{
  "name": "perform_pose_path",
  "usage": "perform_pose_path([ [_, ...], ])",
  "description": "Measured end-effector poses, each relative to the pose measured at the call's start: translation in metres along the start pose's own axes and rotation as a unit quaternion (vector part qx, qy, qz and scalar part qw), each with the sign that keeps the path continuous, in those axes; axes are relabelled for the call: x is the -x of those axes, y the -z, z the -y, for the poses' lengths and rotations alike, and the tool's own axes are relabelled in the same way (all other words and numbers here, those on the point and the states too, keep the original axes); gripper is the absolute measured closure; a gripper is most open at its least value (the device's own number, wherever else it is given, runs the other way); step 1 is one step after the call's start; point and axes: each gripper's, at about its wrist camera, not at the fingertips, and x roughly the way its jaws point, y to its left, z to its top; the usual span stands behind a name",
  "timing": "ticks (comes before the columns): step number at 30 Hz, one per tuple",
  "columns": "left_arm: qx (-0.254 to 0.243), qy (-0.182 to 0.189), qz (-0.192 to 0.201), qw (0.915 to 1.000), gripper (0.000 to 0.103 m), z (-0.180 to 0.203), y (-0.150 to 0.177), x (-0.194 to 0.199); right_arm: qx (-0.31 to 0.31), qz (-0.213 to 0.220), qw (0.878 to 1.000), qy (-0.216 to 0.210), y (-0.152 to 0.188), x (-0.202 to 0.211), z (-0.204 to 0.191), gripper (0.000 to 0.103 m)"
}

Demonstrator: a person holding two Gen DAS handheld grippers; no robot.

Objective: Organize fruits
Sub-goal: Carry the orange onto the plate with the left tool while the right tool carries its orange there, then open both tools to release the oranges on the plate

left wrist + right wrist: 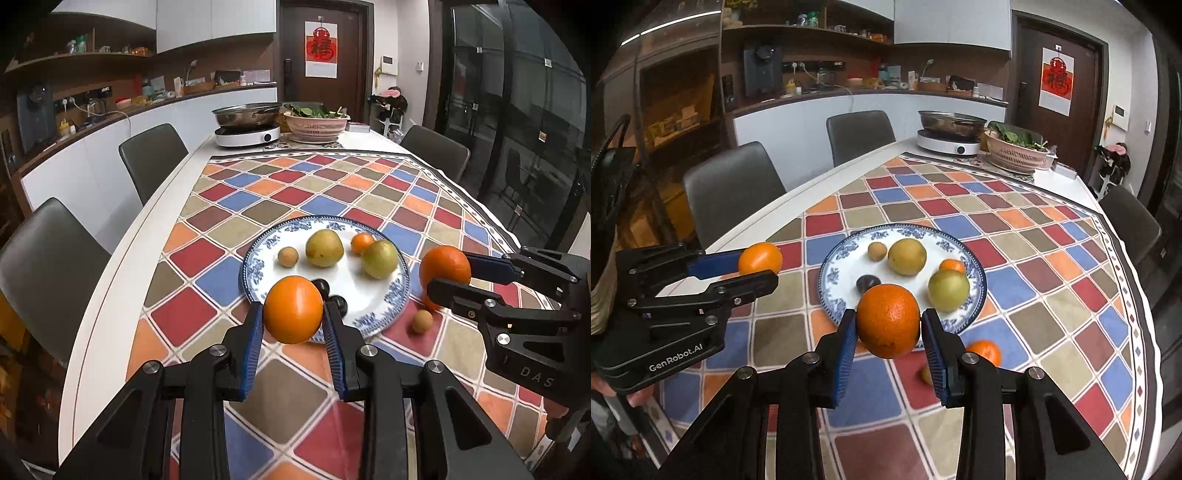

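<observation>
Each claw, left gripper (293,314) and right gripper (888,325), clamps an orange beside the plate (831,275); only the right view shows a tangerine (986,352) behind it.

A home kitchen and dining room is showing here; a long dining table (166,192) is wearing a checked cloth (332,192), with grey chairs (153,157) standing round it; a hotplate (247,136) is carrying a steel pan (245,113); shelves (812,31) and a counter (849,92) are running along the wall; a red paper hanging (321,48) is decorating the door (321,59).
</observation>
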Motion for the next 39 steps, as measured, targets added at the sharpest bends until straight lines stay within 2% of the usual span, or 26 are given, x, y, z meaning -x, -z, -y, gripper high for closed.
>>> perform_pose_path([
  [22,-0.006,0.016,-0.059,0.9981,0.071,-0.019,-0.037,-0.107,-0.005,-0.041,0.999,0.006,-0.025,-0.084,0.017,0.066],
  [33,-0.013,0.012,-0.083,0.9964,0.070,-0.018,-0.036,-0.131,-0.001,-0.054,0.999,0.005,-0.028,-0.104,0.019,0.066],
  [35,-0.016,0.010,-0.079,0.9967,0.068,-0.018,-0.037,-0.129,-0.001,-0.058,0.998,0.003,-0.029,-0.105,0.020,0.066],
  [37,-0.017,0.005,-0.073,0.9972,0.053,-0.018,-0.038,-0.124,-0.001,-0.059,0.998,-0.005,-0.029,-0.105,0.021,0.066],
  [39,-0.015,-0.002,-0.064,0.9979,0.048,-0.019,-0.039,-0.117,0.001,-0.059,0.998,-0.007,-0.030,-0.104,0.020,0.065],
])
